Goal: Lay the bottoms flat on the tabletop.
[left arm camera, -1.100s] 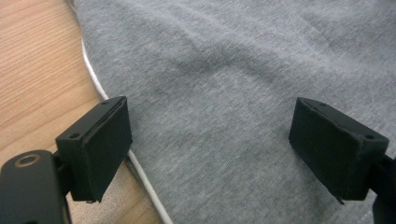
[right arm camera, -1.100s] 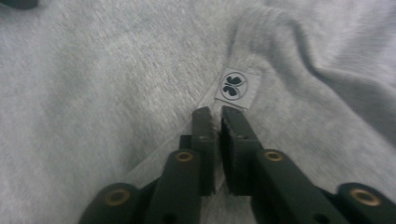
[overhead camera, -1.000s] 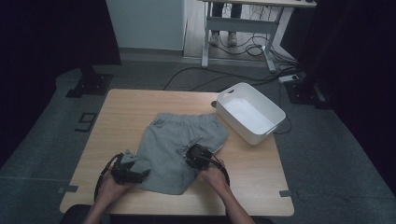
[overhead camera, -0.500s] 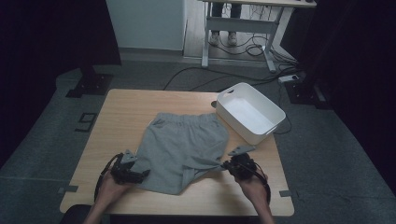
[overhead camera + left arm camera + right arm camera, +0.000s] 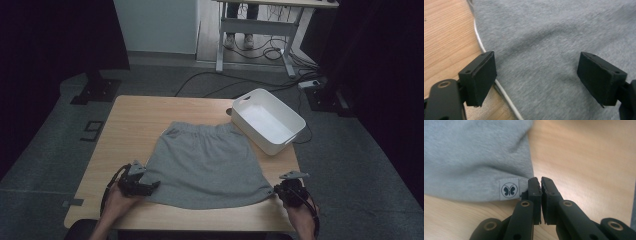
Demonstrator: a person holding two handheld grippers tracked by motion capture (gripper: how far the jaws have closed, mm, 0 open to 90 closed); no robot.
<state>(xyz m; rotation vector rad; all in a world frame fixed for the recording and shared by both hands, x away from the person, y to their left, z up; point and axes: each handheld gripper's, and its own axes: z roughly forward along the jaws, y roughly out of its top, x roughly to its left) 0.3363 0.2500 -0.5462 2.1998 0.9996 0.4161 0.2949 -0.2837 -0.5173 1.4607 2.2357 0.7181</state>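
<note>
Grey shorts [image 5: 207, 165] lie spread flat mid-table, likely being smoothed for folding; the right gripper [image 5: 283, 190] pinches the hem corner by the butterfly tag [image 5: 509, 189], pulling it taut; the left gripper [image 5: 146, 186] hovers wide-jawed, just narrowing, over the opposite edge, gripping nothing.

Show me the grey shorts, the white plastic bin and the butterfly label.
grey fabric shorts [image 5: 207, 167]: high view, middle of the cloth.
white rectangular plastic bin [image 5: 286, 138]: high view, its near outer wall.
small grey butterfly label [image 5: 509, 189]: right gripper view, on the printed butterfly.
</note>
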